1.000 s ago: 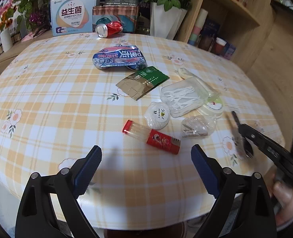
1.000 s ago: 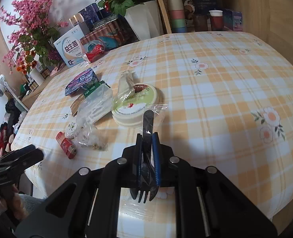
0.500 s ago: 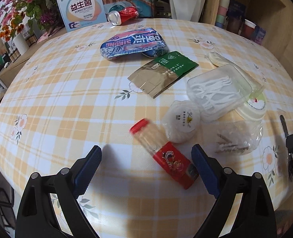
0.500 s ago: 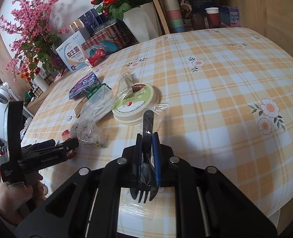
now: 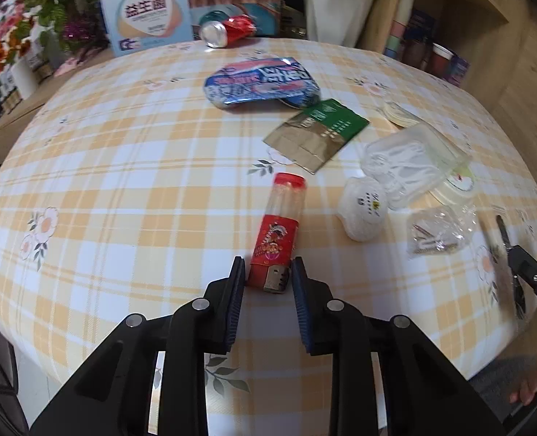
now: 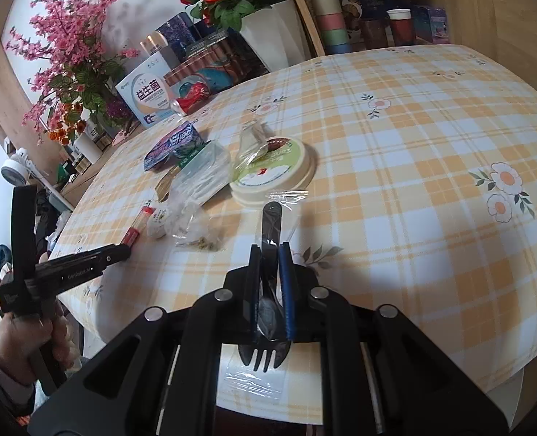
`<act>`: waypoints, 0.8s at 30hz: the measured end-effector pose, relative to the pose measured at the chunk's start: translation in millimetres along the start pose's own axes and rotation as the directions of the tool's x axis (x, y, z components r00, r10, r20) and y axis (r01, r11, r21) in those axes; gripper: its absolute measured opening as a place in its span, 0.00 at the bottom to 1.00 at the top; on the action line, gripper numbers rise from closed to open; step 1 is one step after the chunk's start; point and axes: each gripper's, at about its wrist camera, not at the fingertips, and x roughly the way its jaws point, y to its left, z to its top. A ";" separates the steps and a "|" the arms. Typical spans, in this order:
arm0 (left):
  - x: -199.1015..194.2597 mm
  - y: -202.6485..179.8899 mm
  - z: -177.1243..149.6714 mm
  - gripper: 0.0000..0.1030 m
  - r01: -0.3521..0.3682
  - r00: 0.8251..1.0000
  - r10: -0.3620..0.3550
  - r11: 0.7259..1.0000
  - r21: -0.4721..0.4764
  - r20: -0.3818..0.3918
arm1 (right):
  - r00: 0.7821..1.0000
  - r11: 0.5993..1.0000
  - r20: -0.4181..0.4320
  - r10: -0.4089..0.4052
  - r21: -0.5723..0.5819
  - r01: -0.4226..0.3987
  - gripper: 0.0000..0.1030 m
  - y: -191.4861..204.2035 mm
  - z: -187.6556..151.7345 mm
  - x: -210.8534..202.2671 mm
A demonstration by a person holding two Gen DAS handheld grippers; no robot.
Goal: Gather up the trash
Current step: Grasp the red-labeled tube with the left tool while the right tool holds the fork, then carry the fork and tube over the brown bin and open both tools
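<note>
My left gripper [image 5: 268,269] has its jaws narrowed around the near end of a red toothpick tube [image 5: 279,229] lying on the checked tablecloth [image 5: 123,181]; whether the pads touch it I cannot tell. It also shows in the right wrist view [image 6: 121,250]. My right gripper [image 6: 270,272] is shut on a wrapped black plastic fork [image 6: 268,239], held above the table's near edge. Other trash: a blue snack bag [image 5: 261,83], a green sachet [image 5: 319,132], a white round pack [image 5: 364,210], a clear box [image 5: 410,163], a crumpled clear bag [image 5: 435,232], a paper lid [image 6: 275,167].
A crushed red can [image 5: 228,31], a white-blue box [image 5: 148,14] and a white flower pot [image 5: 337,0] stand at the table's back. Shelves with cups [image 6: 330,14] are at the right. Pink flowers [image 6: 68,54] stand at the left.
My left gripper has moved forward and down to the toothpick tube and its jaws have closed in from wide open. My right gripper still holds the fork.
</note>
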 end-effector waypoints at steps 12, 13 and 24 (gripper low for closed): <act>17.9 -7.9 23.7 0.38 0.006 1.000 -0.005 0.991 0.130 -0.006 | 1.000 1.000 -0.013 0.011 -0.002 -0.011 0.14 3.6 -3.7 0.6; 18.1 -8.2 24.2 0.27 0.006 1.000 -0.007 0.991 0.133 0.005 | 1.000 1.000 -0.014 0.012 -0.003 -0.012 0.14 3.2 -4.0 0.9; -23.6 0.0 9.8 0.22 0.105 0.993 -0.107 0.994 0.032 0.051 | 0.999 0.999 -0.013 0.032 -0.020 -0.032 0.14 15.1 -13.7 -11.9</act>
